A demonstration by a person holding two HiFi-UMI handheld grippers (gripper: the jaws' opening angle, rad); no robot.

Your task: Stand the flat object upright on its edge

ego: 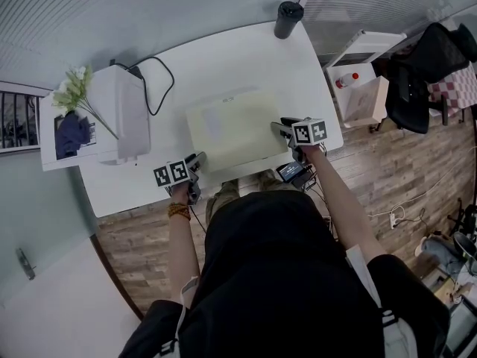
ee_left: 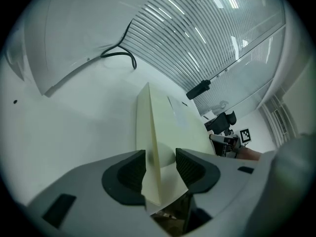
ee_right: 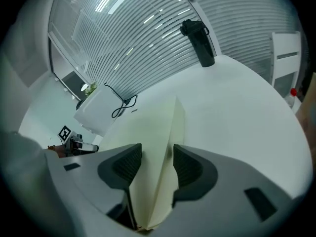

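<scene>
Cream board (ego: 227, 129) lengthwise left-right, loose between parted left hand-held gripper (ego: 198, 160), right hand-held gripper (ego: 283, 128)

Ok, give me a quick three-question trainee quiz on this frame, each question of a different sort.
1. True or false: the cream board stands upright on its edge.
2. Fill in: seen from the person, the black bottle stands at the white table's ___ end.
3. What sits inside the left tongs? A: nothing. B: the board's near edge. C: the black bottle.

Key: 1 false, it lies flat on the table. 2 far. 3 B.
</scene>
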